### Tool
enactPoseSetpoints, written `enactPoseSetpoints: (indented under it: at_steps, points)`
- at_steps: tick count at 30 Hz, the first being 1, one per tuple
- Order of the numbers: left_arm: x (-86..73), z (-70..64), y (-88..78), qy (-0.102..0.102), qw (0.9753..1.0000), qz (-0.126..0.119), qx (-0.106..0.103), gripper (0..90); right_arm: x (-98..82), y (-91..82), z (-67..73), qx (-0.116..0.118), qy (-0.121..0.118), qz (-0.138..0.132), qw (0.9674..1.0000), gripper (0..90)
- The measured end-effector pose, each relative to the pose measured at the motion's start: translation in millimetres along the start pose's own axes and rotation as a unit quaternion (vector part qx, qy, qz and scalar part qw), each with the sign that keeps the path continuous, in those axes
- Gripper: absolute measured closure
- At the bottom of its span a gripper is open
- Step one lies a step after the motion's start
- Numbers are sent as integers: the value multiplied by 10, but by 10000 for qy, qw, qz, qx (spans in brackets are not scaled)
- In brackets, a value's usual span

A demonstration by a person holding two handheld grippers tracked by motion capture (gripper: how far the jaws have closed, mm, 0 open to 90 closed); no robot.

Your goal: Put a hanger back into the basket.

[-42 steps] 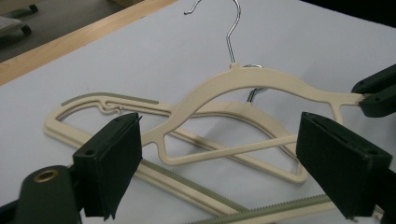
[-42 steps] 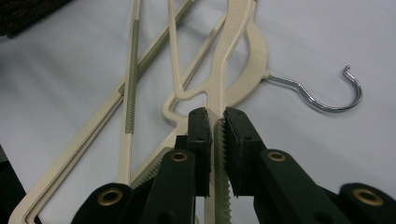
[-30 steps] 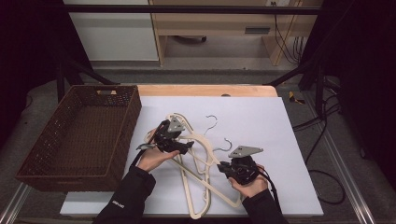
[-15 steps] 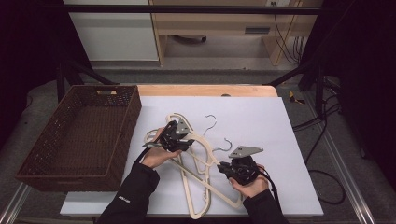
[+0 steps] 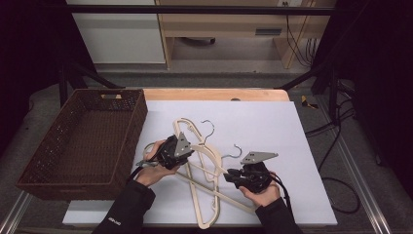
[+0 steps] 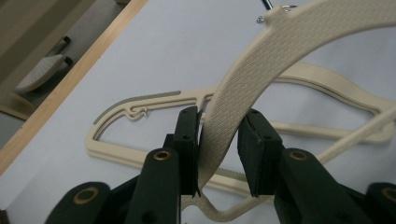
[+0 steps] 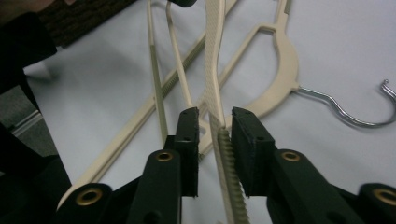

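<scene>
nearest, at the front edge of the white table top (image 5: 302,126): two dark sleeves, each hand on a black gripper.

right gripper (image 5: 233,176): near the front right, grey plate on top. jaws just opened a little; top hanger (image 7: 212,60), ribbed cream arm, runs between the pads (image 7: 245,149), touching the right-hand one if at all, gap at the other. no firm clamp visible; counted as apart.

left gripper (image 5: 181,152): left of centre, closer to the basket. jaws just closed further; textured arm of the same hanger (image 6: 243,88) between the pads (image 6: 189,144), touching one pad, slim gap at the other. full pinch not certain.

hangers (image 5: 204,195): cream plastic, stacked and crossed in a heap at mid-table, between the two grippers, one end reaching almost to the front edge. lower hanger (image 6: 140,112) flat on the sheet. metal hooks (image 5: 208,127) pointing to the far side.

wicker basket (image 5: 63,161): brown, at the left edge of the table, just beside the heap, well apart from the right gripper.

further out: bare white surface to the right and beyond the hooks, roomy up to the wooden strip (image 5: 214,94) along the far edge.
</scene>
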State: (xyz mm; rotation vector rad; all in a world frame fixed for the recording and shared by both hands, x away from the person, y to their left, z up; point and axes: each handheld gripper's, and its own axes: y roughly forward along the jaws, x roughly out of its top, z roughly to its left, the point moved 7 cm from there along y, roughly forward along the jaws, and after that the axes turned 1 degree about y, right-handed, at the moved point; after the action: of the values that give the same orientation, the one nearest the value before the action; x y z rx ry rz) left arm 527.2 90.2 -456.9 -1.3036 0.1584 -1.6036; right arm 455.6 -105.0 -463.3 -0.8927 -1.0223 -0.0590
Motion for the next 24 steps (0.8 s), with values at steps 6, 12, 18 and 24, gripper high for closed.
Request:
enactPoseSetpoints:
  at_steps: [6,12,18,24]
  points:
    - [-70,-94,-137,185,9998,-32,81,735,30,33,27,-21,-113,-59,9999,589]
    - [-101,-141,-223,145,9999,-87,28,754,113,50,33,-96,-226,-198,9995,481]
    - [-131,-232,-307,33,9999,-157,54,760,340,88,81,45,-368,-371,9986,417]
    - [-143,-299,-381,11,9995,-301,111,763,549,303,101,347,-580,-168,9976,513]
